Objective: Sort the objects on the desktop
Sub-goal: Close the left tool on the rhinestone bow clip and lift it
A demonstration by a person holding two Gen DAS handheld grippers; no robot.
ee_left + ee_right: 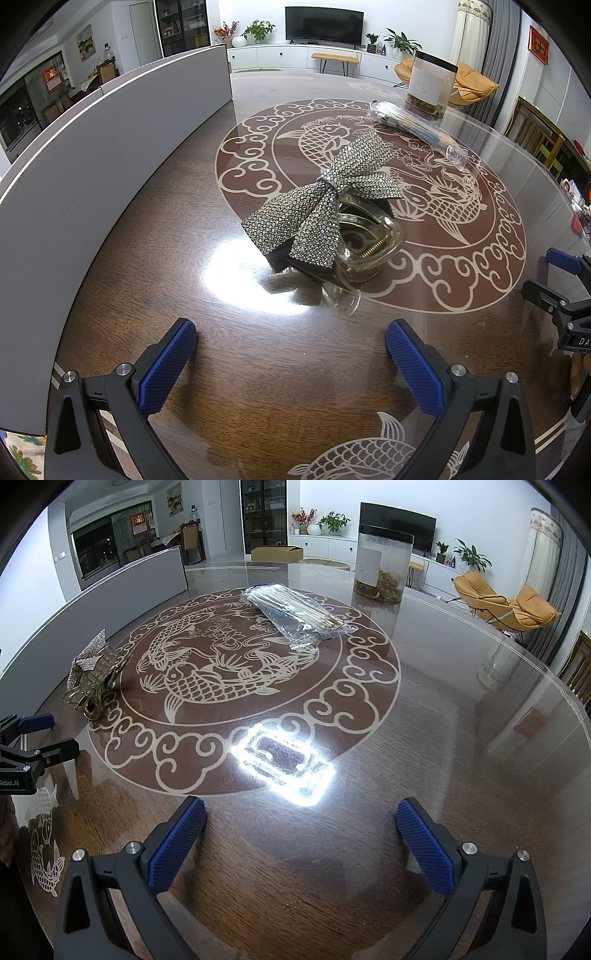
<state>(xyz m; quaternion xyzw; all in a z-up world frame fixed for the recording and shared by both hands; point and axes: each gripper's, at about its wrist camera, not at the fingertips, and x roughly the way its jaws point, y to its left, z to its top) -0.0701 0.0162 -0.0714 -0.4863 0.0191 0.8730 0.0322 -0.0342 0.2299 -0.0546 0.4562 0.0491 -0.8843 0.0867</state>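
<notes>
From the left wrist view, the left gripper [291,343] is wide open and holds nothing. The sparkly bow hair clip [321,210] sits on the table [147,258] just ahead of it.

From the right wrist view, the right gripper [301,823] is wide open and empty too. A clear bag of sticks [295,616] lies far ahead, and the jar [382,566] stands beyond.
</notes>
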